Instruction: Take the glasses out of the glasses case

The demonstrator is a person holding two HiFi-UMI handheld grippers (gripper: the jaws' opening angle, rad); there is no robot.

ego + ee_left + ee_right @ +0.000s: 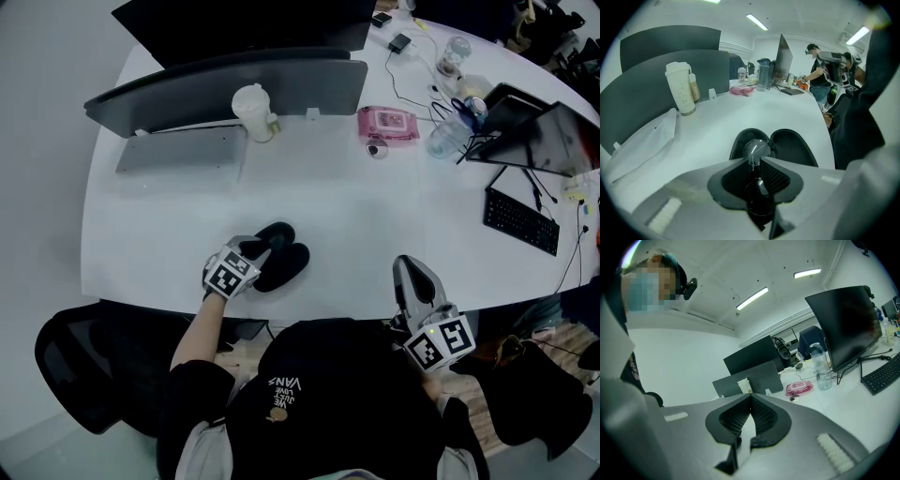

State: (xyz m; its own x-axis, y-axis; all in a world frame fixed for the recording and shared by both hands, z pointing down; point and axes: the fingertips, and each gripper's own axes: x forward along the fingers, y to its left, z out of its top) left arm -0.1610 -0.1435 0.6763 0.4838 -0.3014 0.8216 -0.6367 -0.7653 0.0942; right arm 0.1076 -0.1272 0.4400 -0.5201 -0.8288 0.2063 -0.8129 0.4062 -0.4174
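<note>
A black glasses case (281,258) lies open on the white table (356,225), near its front edge. In the left gripper view its two empty-looking halves (792,146) spread just beyond the jaws. My left gripper (258,253) is over the case, shut on the glasses (756,151): one clear lens sticks up past the jaw tips and the dark frame runs down between the pads. My right gripper (407,266) is off to the right at the table's front edge, shut (751,398) with nothing between its jaws, pointing across the desk.
A white lidded cup (251,111) stands by a grey divider panel (234,86) at the back. A pink wipes pack (386,123), a water bottle (448,136), a keyboard (520,220) and cables sit at the right. A black chair (84,366) is below left.
</note>
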